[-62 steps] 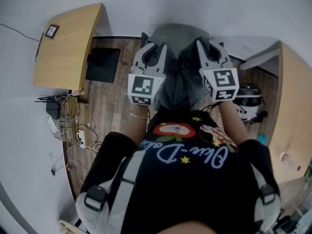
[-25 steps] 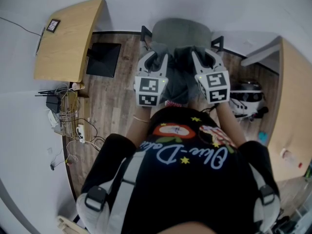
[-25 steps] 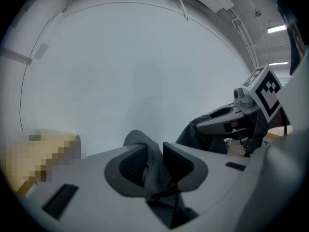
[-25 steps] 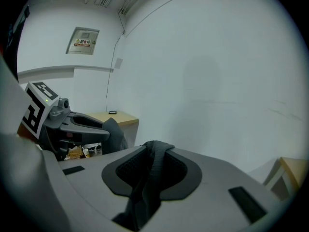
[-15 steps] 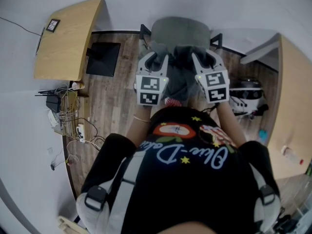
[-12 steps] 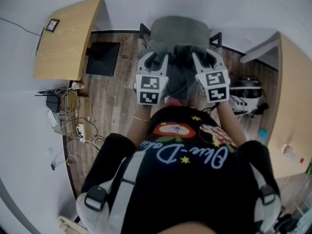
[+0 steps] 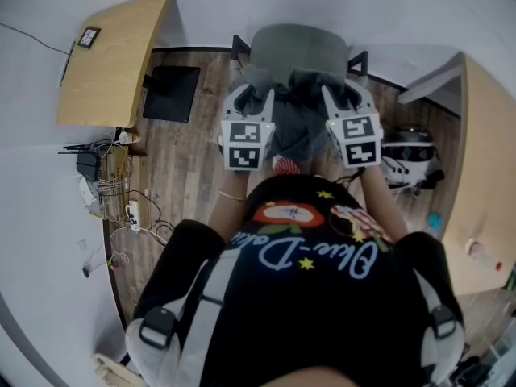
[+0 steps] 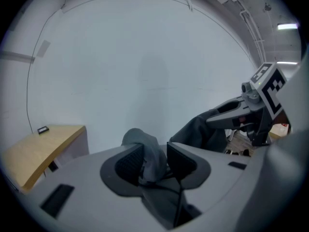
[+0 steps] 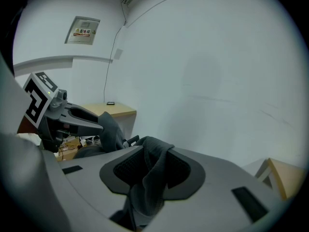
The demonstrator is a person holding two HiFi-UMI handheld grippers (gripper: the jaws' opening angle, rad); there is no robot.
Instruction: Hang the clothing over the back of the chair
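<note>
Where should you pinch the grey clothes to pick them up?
Probably the bunched top edge of the grey clothing over the chair back, coming from the person's side. Folds stand up there: one sits in the left gripper, one in the right gripper; their jaws have just been opening.

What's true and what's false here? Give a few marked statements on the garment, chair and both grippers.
1. The dark grey fabric garment sits between the jaws of the left gripper. True.
2. The right gripper is empty. False: the garment's fabric hangs between its jaws, which stand apart and have just been opening, like the left's.
3. The grey upholstered chair stands on carpet. False: it stands on a wooden plank floor.
4. A light wooden desk stands at the head view's left. True.
</note>
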